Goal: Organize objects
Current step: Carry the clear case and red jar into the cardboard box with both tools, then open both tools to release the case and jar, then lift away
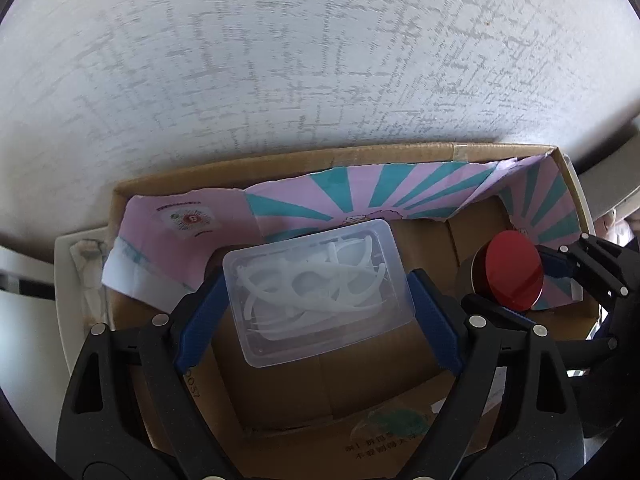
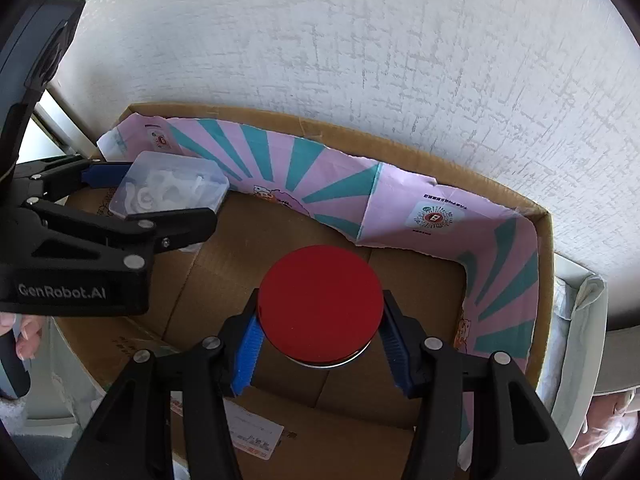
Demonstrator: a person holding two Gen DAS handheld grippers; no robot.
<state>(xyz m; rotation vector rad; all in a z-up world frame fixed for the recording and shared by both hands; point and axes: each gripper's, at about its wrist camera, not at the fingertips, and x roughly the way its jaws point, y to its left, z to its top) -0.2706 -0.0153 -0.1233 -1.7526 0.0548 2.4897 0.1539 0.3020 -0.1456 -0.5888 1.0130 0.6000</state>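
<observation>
We count two tools, each clamping one thing over one open brown cardboard box (image 1: 360, 158) lined with pink-and-teal striped paper (image 1: 400, 188). Our left tool (image 1: 316, 296) grips one clear rectangular plastic container (image 1: 316, 288) of white plastic pieces between its blue pads, towards the box's left end. Our right tool (image 2: 320, 334) pinches one round tin with a red lid (image 2: 320, 304) between its blue pads, above the box's floor towards the right end. Both show in each view: container (image 2: 168, 190), tin (image 1: 510, 276), box (image 2: 544, 280), with a white textured wall (image 1: 320, 48) behind
</observation>
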